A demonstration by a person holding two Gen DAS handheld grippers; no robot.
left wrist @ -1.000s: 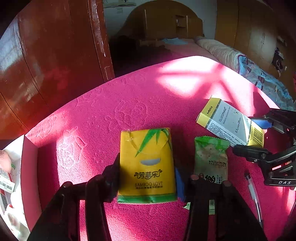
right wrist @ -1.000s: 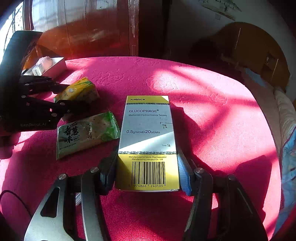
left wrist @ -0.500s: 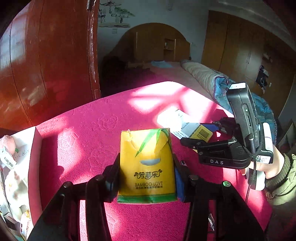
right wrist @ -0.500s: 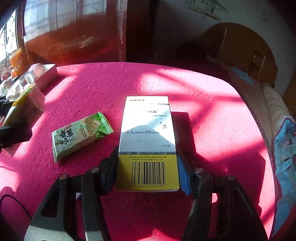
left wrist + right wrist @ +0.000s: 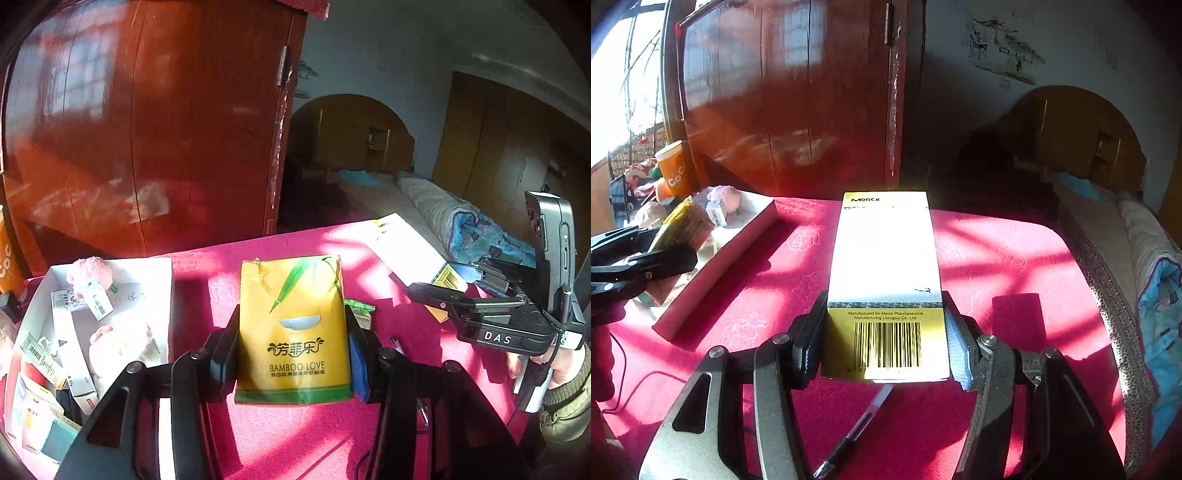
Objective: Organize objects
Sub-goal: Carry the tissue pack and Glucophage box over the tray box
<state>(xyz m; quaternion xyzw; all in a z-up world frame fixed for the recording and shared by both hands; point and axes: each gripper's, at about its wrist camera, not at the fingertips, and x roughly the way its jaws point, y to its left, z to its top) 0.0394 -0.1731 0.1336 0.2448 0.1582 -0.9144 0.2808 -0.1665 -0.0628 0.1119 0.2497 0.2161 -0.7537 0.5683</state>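
Between the pads of the left gripper (image 5: 293, 354), a yellow tissue pack (image 5: 293, 328), clamped by its sides, long axis pointing forward, away from the camera, lifted above the pink surface (image 5: 295, 435). Likewise in the right gripper (image 5: 884, 345), closed on a medicine box (image 5: 884, 280), barcode end nearest, long axis forward. Probably the carrying step: next, moving both toward the white tray (image 5: 162, 273) at left, already quite full, so needing a free spot. Left lying below: a green snack packet (image 5: 360, 314) and a pen (image 5: 849, 432).
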